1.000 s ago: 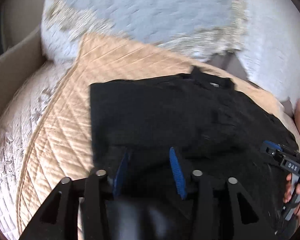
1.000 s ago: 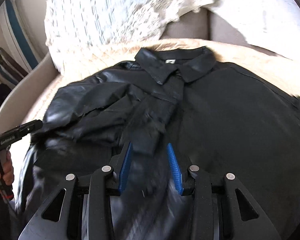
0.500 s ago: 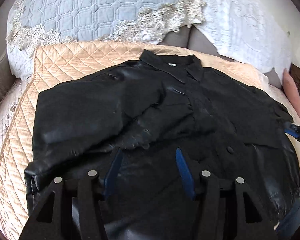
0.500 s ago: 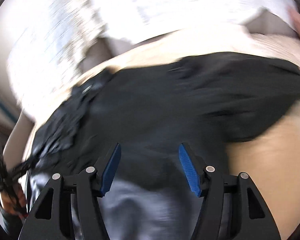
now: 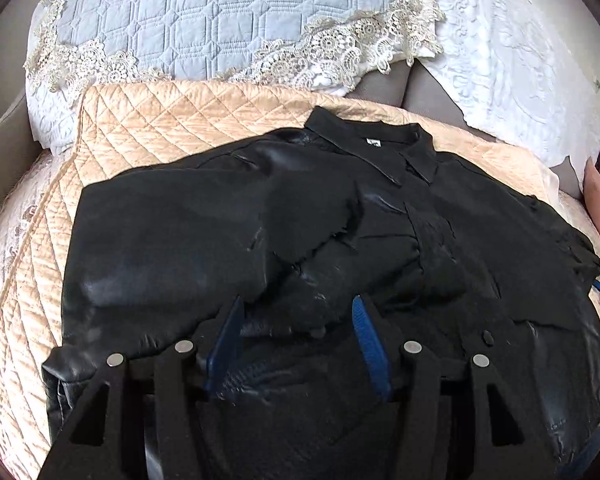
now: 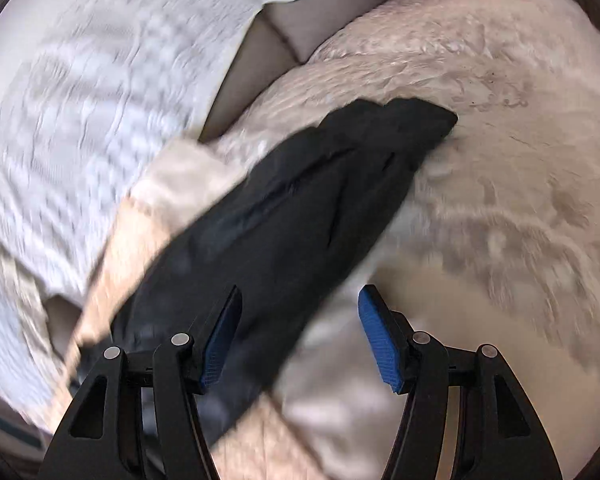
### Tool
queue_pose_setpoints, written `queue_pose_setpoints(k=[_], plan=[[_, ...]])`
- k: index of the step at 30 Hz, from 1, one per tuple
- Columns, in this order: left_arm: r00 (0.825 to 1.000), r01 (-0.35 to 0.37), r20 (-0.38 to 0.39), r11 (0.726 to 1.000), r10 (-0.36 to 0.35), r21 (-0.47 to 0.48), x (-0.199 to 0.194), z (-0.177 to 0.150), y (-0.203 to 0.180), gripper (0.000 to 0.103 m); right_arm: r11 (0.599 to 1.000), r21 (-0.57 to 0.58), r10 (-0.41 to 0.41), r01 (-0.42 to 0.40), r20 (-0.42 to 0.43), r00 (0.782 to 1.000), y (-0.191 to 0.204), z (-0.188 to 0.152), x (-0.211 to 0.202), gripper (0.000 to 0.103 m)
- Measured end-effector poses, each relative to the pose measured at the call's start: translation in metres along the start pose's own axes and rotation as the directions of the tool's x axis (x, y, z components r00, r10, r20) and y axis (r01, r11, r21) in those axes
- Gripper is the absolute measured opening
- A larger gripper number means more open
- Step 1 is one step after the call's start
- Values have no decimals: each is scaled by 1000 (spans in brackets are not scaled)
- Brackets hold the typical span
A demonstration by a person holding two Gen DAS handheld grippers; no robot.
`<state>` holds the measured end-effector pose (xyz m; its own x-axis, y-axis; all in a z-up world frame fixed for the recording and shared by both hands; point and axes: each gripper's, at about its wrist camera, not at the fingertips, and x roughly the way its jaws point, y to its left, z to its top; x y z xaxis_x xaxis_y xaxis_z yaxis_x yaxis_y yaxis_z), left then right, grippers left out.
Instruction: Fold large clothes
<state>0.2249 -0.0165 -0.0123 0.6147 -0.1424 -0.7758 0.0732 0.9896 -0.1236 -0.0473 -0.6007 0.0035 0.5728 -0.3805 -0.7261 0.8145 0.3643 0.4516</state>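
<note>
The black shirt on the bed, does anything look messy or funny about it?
Yes. The shiny black collared shirt is uneven on the quilted peach bedspread: one sleeve is folded across the chest in a crumpled bunch, while the other sleeve sticks straight out sideways past the spread onto the pale cover.

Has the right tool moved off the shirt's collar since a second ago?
Yes. The right tool has swung away from the collar and out to the shirt's sleeve, which now stretches toward the white pillow in its view.
</note>
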Motion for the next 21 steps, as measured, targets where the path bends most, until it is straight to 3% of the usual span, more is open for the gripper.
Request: queue_pose_setpoints(k=[4,5,6,7,10,14,17,21], plan=[[1000,-2,-3,1000,2,-21,5,3,2,59,1000,-1,-23,23,13,1000,2,21,16,61],[1000,-3,-7,1000,3,-26,7,3,3,59,1000,2,-29,29,14,999,2,24,17,52],[1000,-3,-12,1000,3,-30,8,3,4,59,999,11,-40,40,10,999,2,28,19,36],[1000,-3,-15,999,2,-32,9,3,4,59,999,20,-49,49,-12,999,2,32,21,4],[1000,-6,-15,999,5,-40,9,3,7,59,998,-42,-40,41,20,999,24,39,5,4],[1000,0,3,999,0,-53,3,4,11,59,980,-183,90,-77,62,994,87,36,-40,3],[1000,12,10,998,-12,-65,-1,4,14,59,934,-304,207,-187,34,978,148,18,-70,3],[1000,18,23,997,-16,-77,-6,5,18,59,835,-457,308,-305,-69,949,230,-38,-86,4]])
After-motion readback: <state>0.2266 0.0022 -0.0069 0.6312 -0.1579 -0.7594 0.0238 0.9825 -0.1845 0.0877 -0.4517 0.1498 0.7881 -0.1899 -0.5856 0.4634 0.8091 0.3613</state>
